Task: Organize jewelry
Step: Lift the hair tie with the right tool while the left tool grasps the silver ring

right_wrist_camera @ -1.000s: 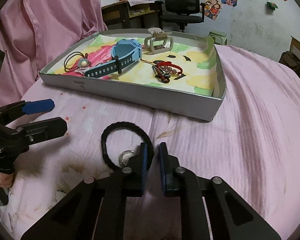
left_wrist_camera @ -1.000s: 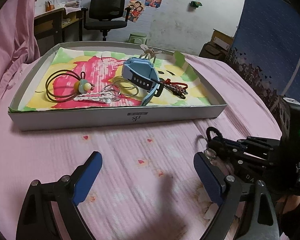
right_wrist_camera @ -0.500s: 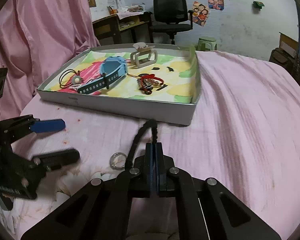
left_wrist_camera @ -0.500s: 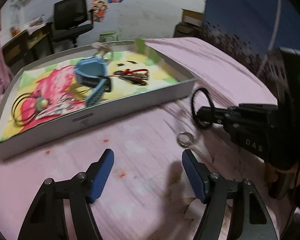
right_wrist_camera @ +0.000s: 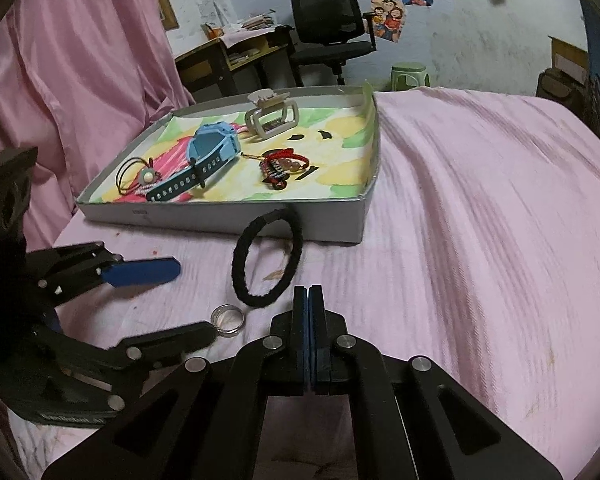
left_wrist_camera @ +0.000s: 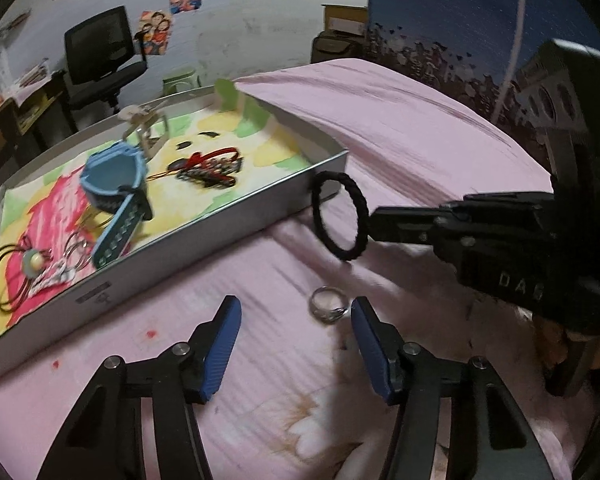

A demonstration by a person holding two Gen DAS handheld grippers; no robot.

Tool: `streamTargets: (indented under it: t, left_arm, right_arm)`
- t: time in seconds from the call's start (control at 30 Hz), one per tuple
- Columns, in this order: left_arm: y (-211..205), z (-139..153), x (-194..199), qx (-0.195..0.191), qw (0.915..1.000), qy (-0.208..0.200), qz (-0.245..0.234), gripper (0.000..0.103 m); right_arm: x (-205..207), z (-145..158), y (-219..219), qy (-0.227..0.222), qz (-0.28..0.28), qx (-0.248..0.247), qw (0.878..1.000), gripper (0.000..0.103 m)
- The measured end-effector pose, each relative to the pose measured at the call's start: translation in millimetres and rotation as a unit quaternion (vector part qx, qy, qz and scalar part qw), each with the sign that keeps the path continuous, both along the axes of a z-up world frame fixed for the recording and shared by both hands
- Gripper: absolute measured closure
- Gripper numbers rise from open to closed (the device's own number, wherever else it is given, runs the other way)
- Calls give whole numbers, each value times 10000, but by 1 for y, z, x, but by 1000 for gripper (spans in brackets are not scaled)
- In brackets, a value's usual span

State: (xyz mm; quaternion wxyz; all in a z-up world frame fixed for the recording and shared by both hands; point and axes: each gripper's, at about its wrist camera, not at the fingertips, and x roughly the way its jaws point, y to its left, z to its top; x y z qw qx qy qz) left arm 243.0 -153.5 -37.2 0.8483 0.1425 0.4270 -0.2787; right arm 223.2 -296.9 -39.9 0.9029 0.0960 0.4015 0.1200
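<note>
A silver ring (left_wrist_camera: 328,309) (right_wrist_camera: 228,318) lies on the pink bedspread. My left gripper (left_wrist_camera: 296,328) (right_wrist_camera: 194,299) straddles it; its jaws are closing, and the ring sits close to the right blue pad (left_wrist_camera: 374,350) without being pinched. My right gripper (right_wrist_camera: 310,296) (left_wrist_camera: 374,220) is shut on a black braided hair tie (right_wrist_camera: 266,256) (left_wrist_camera: 340,216), which hangs above the bed in front of the tray's near corner. The shallow grey tray (left_wrist_camera: 180,264) (right_wrist_camera: 220,220) holds a blue watch (left_wrist_camera: 114,184) (right_wrist_camera: 212,152), a red bracelet (left_wrist_camera: 212,166) and a hair clip (right_wrist_camera: 272,116).
The tray also holds thin hair ties with a bead (left_wrist_camera: 34,260) and some wire rings. A pink curtain (right_wrist_camera: 80,60) hangs left of the bed. A desk and an office chair (right_wrist_camera: 328,20) stand behind the tray, a blue wall hanging (left_wrist_camera: 480,40) to the right.
My right gripper closed on the hair tie and lifted it off the bed toward the tray. My left gripper swung across to the ring and its jaws narrowed around it.
</note>
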Motion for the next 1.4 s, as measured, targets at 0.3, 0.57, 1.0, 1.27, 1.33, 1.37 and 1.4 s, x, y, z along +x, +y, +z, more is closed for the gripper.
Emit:
streamTargets:
  t: [0.3, 0.57, 1.0, 1.27, 1.33, 1.37, 1.4]
  left_arm:
    - [-13, -3, 3, 71, 9999, 10, -137, 69]
    - [-14, -6, 3, 101, 9998, 53, -167, 83]
    - [15, -3, 15, -221, 9987, 226, 396, 83]
    - [21, -3, 17, -274, 9979, 265, 521, 83]
    - [25, -3, 18, -323, 9974, 296, 578, 83]
    - [26, -3, 19, -346, 9971, 310, 600, 83]
    - [28, -3, 20, -365, 9969, 325, 620, 83]
  right_arm:
    - [-4, 3, -9, -138, -109, 319, 9993, 101]
    - [-7, 2, -12, 41, -161, 265, 9995, 91]
    - [-4, -6, -10, 208, -120, 264, 9994, 75]
    - [10, -9, 8, 349, 111, -148, 9992, 75]
    - [13, -9, 13, 362, 194, -273, 9988, 75]
    - [15, -9, 17, 376, 257, -354, 9983, 75]
    - [16, -9, 19, 377, 294, -407, 9980, 75]
